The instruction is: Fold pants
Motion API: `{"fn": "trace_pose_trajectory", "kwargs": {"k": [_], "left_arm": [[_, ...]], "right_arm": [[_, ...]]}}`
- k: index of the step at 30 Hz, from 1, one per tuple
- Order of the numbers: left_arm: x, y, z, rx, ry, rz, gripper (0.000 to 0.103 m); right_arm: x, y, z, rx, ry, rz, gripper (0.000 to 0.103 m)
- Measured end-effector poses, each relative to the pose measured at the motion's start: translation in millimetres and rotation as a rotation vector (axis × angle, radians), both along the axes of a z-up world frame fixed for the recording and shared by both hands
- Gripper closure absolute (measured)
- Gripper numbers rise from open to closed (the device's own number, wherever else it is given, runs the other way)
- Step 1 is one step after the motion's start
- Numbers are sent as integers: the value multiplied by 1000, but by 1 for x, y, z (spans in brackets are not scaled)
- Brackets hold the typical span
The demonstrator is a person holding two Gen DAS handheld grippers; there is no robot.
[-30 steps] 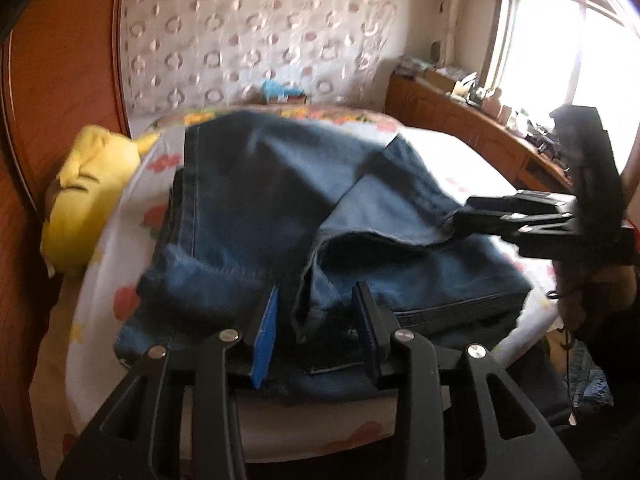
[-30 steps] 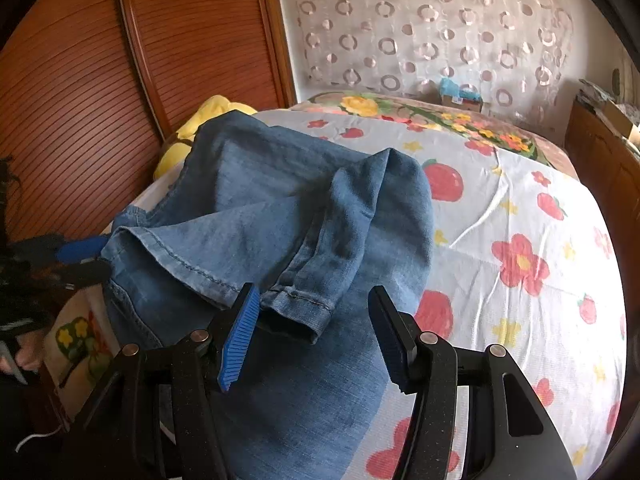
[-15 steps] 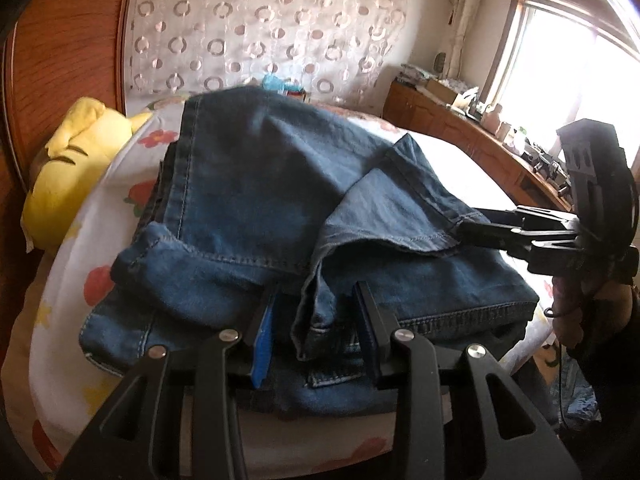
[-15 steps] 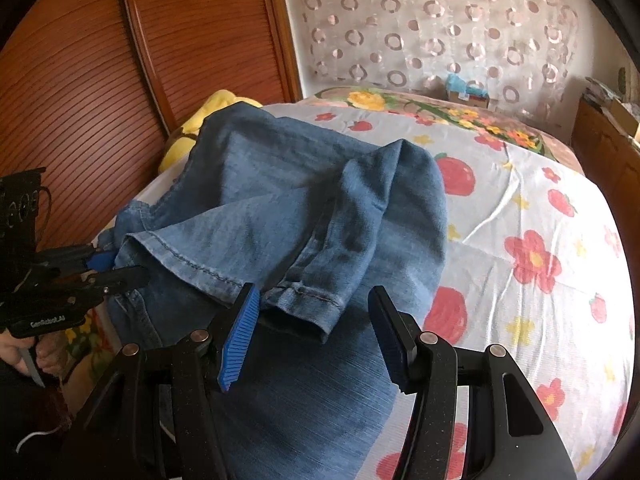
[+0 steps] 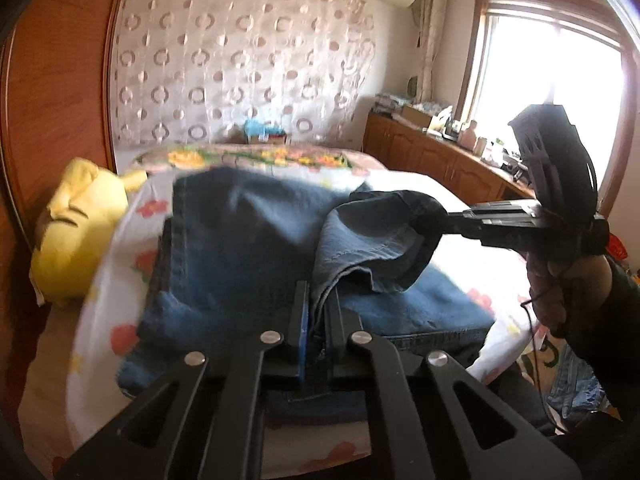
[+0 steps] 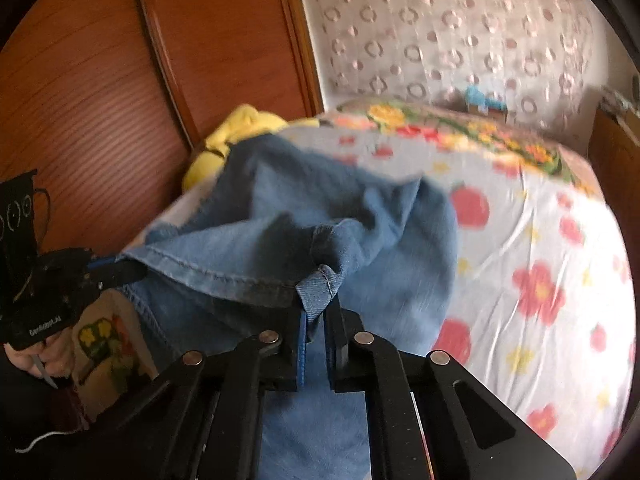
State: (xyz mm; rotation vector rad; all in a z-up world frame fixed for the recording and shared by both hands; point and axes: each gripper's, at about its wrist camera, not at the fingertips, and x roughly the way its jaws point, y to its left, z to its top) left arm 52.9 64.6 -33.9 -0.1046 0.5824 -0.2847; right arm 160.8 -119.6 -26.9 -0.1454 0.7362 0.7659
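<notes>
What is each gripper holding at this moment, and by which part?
Both hold the jeans. The left gripper pinches a bunched fold near the waistband; the right gripper pinches the hem corner of a leg.

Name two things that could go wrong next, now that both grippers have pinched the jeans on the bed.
1. The right gripper holds only a small corner of the hem, so the jeans may slip out as they lift.
2. The left gripper has bunched layers pinched, so the fold may come out crooked or creased.
</notes>
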Motion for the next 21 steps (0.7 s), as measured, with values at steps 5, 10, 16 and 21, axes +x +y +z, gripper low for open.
{"fn": "trace_pose_trajectory", "kwargs": {"k": [5, 10, 16, 21], "left_arm": [[-13, 10, 32, 0, -72, 11, 101], [-21, 29, 49, 10, -103, 47, 101], [-19, 50, 36, 11, -67, 103, 101], [-2, 57, -1, 14, 26, 126, 101]], "right_arm": [[2, 23, 54, 19, -105, 40, 99], [8, 56, 88, 23, -161, 84, 99], [29, 109, 89, -16, -152, 128, 99], [52, 148, 54, -94, -96, 135, 99]]}}
